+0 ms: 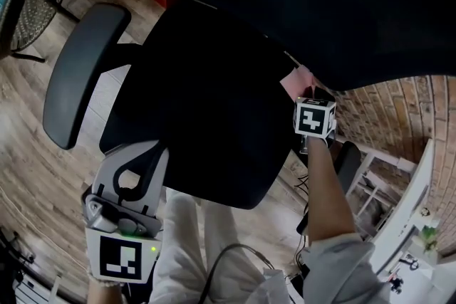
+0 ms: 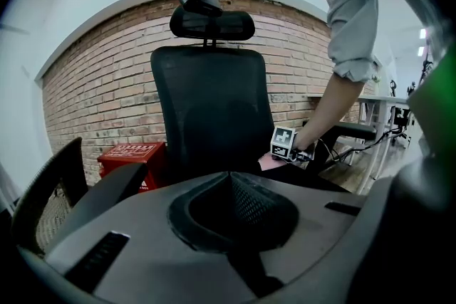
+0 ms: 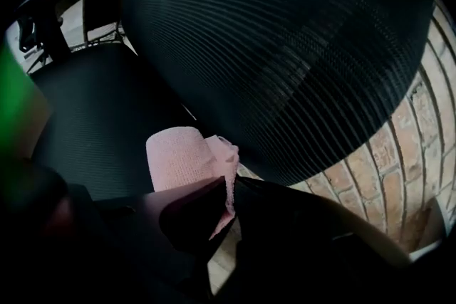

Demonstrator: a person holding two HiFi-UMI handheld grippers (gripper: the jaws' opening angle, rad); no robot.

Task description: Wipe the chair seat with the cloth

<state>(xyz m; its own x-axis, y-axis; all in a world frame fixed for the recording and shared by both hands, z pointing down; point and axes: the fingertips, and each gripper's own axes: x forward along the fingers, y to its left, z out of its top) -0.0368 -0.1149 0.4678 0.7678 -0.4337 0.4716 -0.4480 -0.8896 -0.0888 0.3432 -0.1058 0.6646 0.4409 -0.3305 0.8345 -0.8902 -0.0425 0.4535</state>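
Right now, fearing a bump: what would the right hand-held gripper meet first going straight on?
Probably the backrest: the right hand-held gripper, shut on the cloth, points at its lower mesh, though depth is unclear.

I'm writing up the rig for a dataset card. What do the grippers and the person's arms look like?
The left gripper has a pale grey shell with a loop-shaped cutout, a small green light and a white cube with a black square marker. The right gripper has dark jaws and the same kind of cube. The right arm wears a light grey rolled sleeve.
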